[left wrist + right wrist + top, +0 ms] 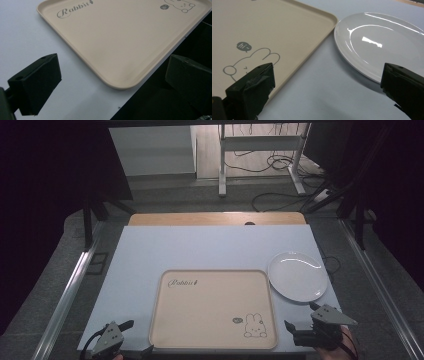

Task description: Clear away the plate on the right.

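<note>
A beige tray [210, 307] printed with "Rabbit" and a small rabbit drawing lies empty near the front of the table. Just off its far right corner sits a bare white plate [298, 276]. My left gripper [137, 337] hovers at the tray's near left corner, open and holding nothing. In the left gripper view that gripper [115, 67] spans the tray's corner [120, 37] and the table's front edge. My right gripper [301, 316] is open beside the tray's near right corner. In the right gripper view it [327, 75] straddles the gap between tray [274, 25] and plate [382, 42].
A pale blue-white mat [200, 250] covers the table, with bare room behind and left of the tray. A strip of wooden tabletop [217, 218] shows at the back. Metal rails [65, 295] run along both sides. Desk legs and cables [280, 165] lie on the floor beyond.
</note>
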The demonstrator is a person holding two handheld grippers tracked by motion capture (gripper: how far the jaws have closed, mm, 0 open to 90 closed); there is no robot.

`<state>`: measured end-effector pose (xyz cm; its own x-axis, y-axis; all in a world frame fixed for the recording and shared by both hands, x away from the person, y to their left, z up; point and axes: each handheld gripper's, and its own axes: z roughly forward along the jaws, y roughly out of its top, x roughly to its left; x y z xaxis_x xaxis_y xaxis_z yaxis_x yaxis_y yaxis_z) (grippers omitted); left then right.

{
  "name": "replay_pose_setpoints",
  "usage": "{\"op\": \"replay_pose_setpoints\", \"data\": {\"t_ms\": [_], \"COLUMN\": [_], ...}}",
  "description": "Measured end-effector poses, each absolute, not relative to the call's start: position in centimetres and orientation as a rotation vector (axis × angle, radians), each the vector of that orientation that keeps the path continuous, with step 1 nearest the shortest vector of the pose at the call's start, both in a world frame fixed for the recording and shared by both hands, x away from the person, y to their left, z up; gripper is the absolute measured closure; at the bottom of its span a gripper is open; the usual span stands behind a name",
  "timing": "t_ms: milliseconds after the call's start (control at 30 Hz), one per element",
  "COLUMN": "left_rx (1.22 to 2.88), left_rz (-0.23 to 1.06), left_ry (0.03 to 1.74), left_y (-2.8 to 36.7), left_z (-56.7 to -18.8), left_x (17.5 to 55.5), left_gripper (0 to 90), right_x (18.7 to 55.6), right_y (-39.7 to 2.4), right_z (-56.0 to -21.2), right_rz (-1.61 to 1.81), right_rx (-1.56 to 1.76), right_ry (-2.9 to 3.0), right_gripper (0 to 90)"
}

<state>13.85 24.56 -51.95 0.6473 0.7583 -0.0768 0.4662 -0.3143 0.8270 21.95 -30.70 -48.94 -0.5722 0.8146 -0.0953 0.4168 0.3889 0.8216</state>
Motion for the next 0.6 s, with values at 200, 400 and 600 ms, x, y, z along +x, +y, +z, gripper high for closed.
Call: {"op": "replay_pose_setpoints", "data": {"t_ms": [200, 400, 600], "left_rx": [1.974, 1.972, 1.973], "left_rz": [0.41, 0.41, 0.409], "left_ry": [0.955, 0.954, 0.954], "left_y": [24.6, 24.5, 24.5], "left_z": [-51.9, -51.9, -52.0], "left_x": [13.9, 13.8, 13.8], "left_gripper": [0.0, 0.0, 0.0], "right_x": [22.4, 22.5, 22.7], "right_y": [-30.4, -29.6, -28.8], "right_z": [-49.2, -49.0, -49.2], "right_rz": [1.007, 0.902, 0.805], "right_rx": [1.057, 0.996, 0.924], "right_ry": [2.15, 2.133, 2.148], "right_gripper": [0.0, 0.3, 3.7]}}
